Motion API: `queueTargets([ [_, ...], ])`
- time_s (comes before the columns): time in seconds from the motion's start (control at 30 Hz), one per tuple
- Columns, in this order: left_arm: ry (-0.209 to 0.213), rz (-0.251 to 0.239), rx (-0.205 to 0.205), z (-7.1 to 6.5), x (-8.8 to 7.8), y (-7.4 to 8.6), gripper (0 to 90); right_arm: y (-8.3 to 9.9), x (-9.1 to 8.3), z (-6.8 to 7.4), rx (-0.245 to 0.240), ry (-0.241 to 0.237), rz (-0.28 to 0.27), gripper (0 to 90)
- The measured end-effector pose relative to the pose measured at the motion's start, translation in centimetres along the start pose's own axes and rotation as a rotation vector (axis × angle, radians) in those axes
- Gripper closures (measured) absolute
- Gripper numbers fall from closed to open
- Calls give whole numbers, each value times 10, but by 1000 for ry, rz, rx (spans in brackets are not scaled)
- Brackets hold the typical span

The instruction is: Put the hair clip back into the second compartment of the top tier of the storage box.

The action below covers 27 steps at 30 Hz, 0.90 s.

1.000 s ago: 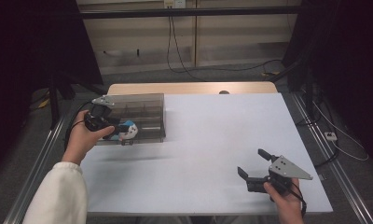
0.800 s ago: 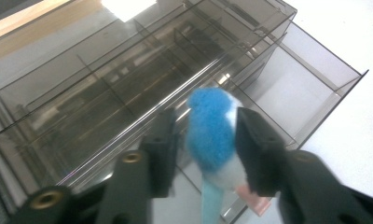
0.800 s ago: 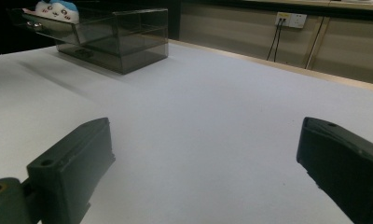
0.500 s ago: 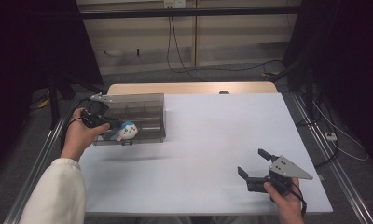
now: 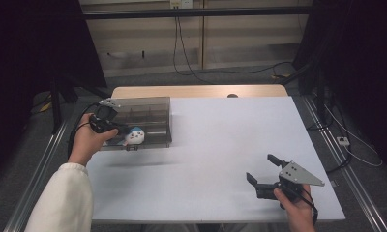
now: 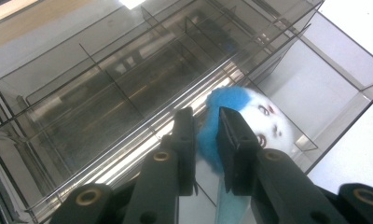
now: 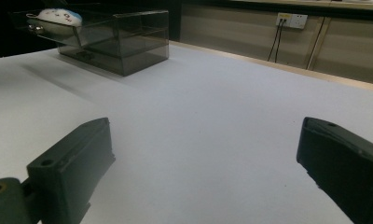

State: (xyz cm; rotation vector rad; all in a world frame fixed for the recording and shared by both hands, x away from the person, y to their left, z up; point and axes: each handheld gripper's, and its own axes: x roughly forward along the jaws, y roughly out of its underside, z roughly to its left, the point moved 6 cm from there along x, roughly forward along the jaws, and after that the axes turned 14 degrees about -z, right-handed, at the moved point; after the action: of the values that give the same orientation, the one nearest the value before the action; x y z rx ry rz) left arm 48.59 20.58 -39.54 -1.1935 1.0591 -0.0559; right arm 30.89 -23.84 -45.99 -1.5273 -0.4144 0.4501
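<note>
The right tongs (image 7: 208, 163) stand wide apart, one black jaw at lower left and the other at lower right, with bare white table (image 7: 212, 116) between them and nothing held; far off at upper left sits a smoky clear plastic box (image 7: 119, 39) on the table. A white and blue plush toy (image 7: 58, 16) shows at the box's left end; beyond the table's wooden edge, a wall socket (image 7: 291, 19) carries two cables.

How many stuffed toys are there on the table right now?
1. The blue and white stuffed toy sits at the near edge of the clear divided box, pinched in the left claw. The box's smoky walls might hide another.
</note>
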Motion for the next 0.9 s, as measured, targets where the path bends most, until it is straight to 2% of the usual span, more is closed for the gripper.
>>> queueTargets([
  [0.13, -11, 2, -6, 0, 1, 1, 780, 0, 0, 1, 3, 0, -1, 28],
  [0.2, -26, 22, 20, 0, 3, 2, 779, 0, 0, 1, 2, 0, -2, 28],
  [0.33, -33, 22, 26, 0, 3, 2, 774, 0, 0, 0, 4, -2, -2, 28],
  [0.43, -45, 12, 26, 1, 1, 1, 728, -1, 0, 0, 5, 1, -4, 28],
  [0.67, -68, -13, -13, 5, -6, -1, 597, -1, 2, 1, 5, -3, -4, 28],
  [0.9, -22, -36, -29, -4, -14, -5, 469, 0, 2, 1, 5, -2, -2, 28],
])
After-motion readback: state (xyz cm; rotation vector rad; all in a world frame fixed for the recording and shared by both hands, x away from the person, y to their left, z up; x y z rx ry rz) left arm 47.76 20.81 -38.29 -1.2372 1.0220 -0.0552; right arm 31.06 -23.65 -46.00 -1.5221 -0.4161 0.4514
